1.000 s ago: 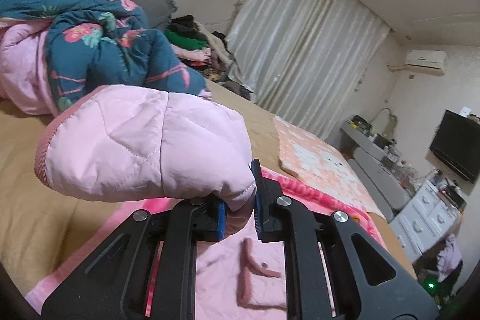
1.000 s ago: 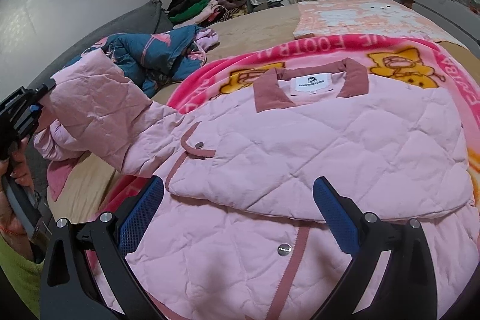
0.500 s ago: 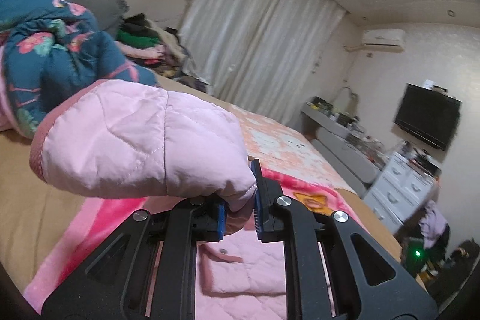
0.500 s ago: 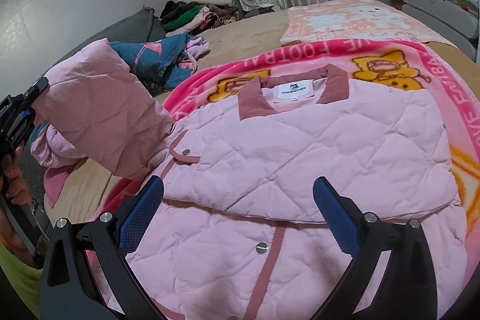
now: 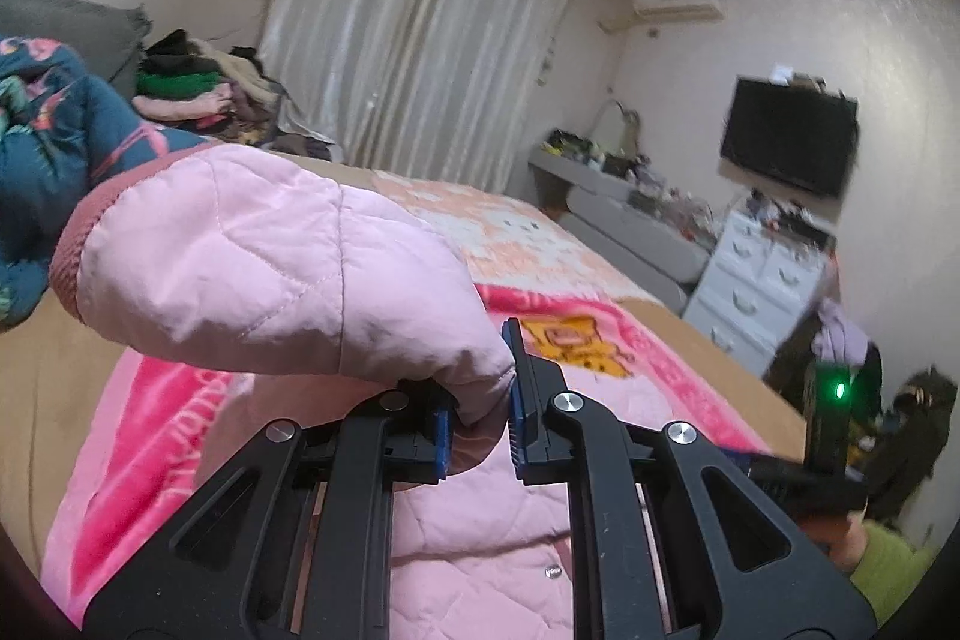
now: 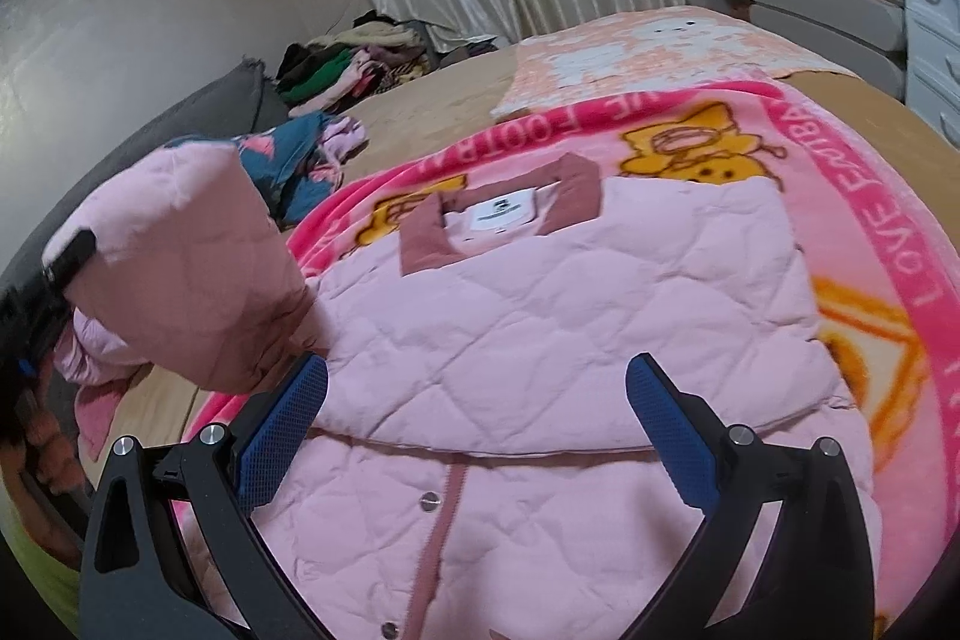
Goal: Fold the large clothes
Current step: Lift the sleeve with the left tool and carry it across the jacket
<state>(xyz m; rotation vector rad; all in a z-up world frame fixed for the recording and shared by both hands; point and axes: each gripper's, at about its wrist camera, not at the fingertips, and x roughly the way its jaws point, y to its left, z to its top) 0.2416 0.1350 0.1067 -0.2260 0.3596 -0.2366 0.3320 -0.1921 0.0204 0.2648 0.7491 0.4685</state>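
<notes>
A pink quilted jacket (image 6: 558,316) with a dusty-rose collar lies flat on a pink cartoon blanket (image 6: 864,196) on the bed. Its right side is folded over the front. My left gripper (image 5: 480,424) is shut on the jacket's left sleeve (image 5: 264,274) and holds it lifted above the bed; the sleeve (image 6: 180,280) also shows raised at the left of the right wrist view. My right gripper (image 6: 474,424) is open and empty, hovering over the jacket's lower front.
A teal floral garment (image 5: 42,148) and a heap of clothes (image 5: 198,88) lie at the bed's far side. A peach patterned mat (image 6: 648,52) lies beyond the blanket. White drawers (image 5: 762,286), a TV (image 5: 786,142) and a shelf stand beside the bed.
My left gripper has swung the lifted sleeve rightward, toward the jacket body, and the view now faces the TV side. My right gripper has stayed open over the jacket, shifting slightly.
</notes>
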